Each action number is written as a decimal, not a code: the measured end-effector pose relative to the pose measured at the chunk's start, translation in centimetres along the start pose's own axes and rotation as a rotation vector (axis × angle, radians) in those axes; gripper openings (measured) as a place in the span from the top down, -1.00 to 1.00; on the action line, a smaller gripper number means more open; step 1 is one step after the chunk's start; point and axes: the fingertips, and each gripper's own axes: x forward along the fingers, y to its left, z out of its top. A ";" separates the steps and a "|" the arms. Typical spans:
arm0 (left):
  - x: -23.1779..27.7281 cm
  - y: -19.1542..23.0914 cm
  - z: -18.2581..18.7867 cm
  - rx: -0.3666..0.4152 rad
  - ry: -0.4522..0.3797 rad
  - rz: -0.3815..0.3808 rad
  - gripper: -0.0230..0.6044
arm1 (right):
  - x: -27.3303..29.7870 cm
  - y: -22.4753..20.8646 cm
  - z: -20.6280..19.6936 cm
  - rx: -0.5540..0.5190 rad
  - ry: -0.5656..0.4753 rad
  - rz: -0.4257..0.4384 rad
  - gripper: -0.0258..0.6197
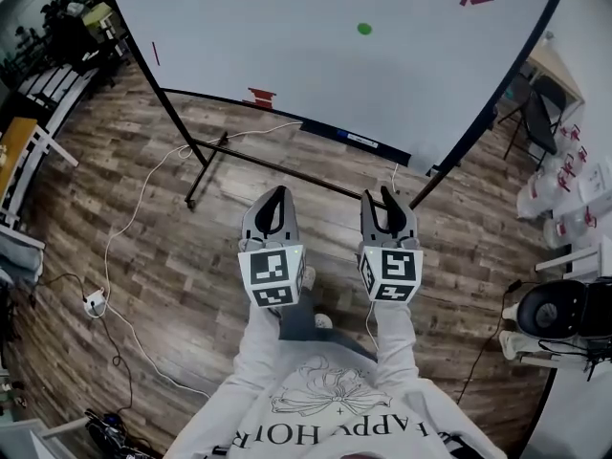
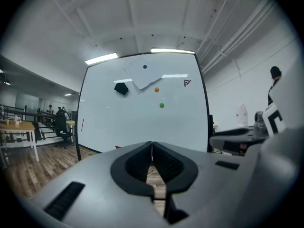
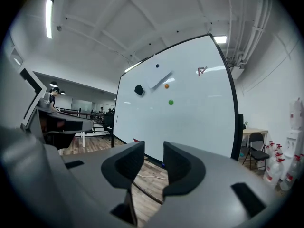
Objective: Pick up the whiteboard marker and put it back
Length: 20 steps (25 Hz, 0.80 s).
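The grey left gripper [image 1: 278, 193] is hanging clenched and empty at centre frame. The matching right gripper [image 1: 380, 197] is gaping on nothing, probably readying a grab. Both are aiming at the white freestanding whiteboard [image 1: 335, 55], where a slim dark marker [image 1: 359, 139] seems to be lying on the lower ledge.

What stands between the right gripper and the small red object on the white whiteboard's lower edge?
Nothing visible blocks it. Between the right gripper, jaws apart and empty, and the small red object is open air above brown wooden floor; the stand's black crossbar and a white cable lie low, under that path.
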 end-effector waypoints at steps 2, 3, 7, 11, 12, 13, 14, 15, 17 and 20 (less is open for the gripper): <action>2.0 0.2 -0.1 0.003 0.003 -0.007 0.91 | 1.7 -0.8 -0.4 0.003 0.007 -0.006 0.57; 3.1 0.2 -0.1 0.005 0.003 -0.012 0.91 | 2.6 -1.2 -0.6 0.005 0.012 -0.009 0.57; 8.3 0.7 0.0 0.007 0.010 -0.039 0.91 | 7.0 -3.0 -1.3 0.006 0.036 -0.032 0.57; 13.8 1.9 0.1 -0.007 0.028 -0.066 0.91 | 12.3 -4.5 -1.8 -0.007 0.070 -0.054 0.55; 15.2 2.3 0.1 -0.008 0.031 -0.074 0.91 | 13.7 -4.8 -1.9 -0.013 0.081 -0.060 0.55; 16.6 2.8 0.1 -0.010 0.035 -0.081 0.91 | 15.1 -5.0 -2.0 -0.021 0.093 -0.066 0.55; 18.0 3.3 -0.1 -0.013 0.045 -0.087 0.91 | 16.6 -5.3 -2.2 -0.031 0.107 -0.070 0.55; 19.2 3.7 -0.4 -0.015 0.061 -0.092 0.91 | 18.0 -5.5 -2.5 -0.043 0.122 -0.072 0.55; 21.4 4.5 -0.9 -0.012 0.090 -0.100 0.91 | 20.5 -5.6 -3.3 -0.071 0.159 -0.063 0.55; 24.2 5.4 -1.6 0.002 0.100 -0.106 0.91 | 23.5 -5.4 -5.4 -0.129 0.244 -0.029 0.54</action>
